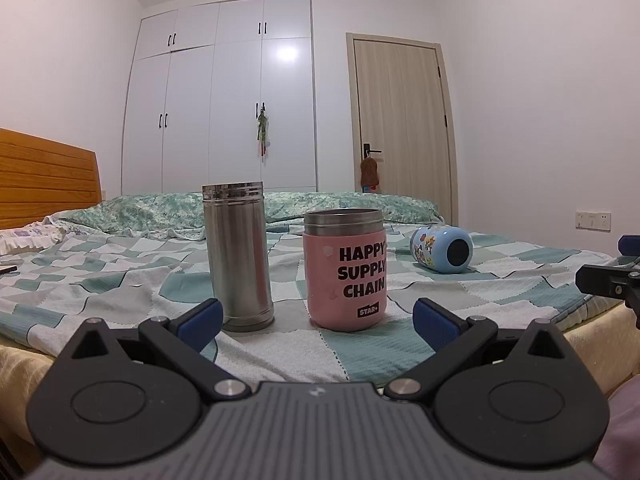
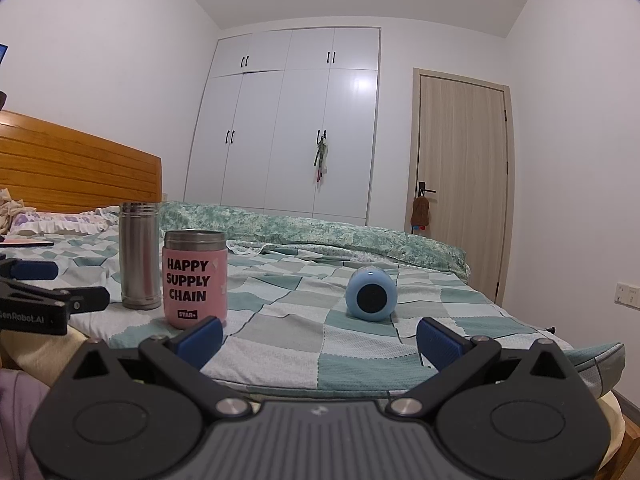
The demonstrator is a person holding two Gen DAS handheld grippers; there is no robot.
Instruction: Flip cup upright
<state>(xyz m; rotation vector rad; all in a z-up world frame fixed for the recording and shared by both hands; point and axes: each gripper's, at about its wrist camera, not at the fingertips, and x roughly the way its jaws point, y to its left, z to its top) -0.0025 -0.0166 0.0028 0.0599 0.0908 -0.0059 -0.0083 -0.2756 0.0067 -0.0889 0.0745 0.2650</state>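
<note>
Both rigs are looking like twins: the left gripper and right gripper are each sporting a ribbed grey body, matte black round-hubbed linkage arms, silver pivot screws and chunky blue fingertip pads. White "GenRobot.AI" lettering is showing on one black side. Pinkish-lilac fabric is peeking in at the frame corners.

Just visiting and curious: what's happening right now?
Left gripper, right gripper open, empty. Small blue cartoon-print cup on its side on checked bedspread, untouched. Nothing blocking.
</note>
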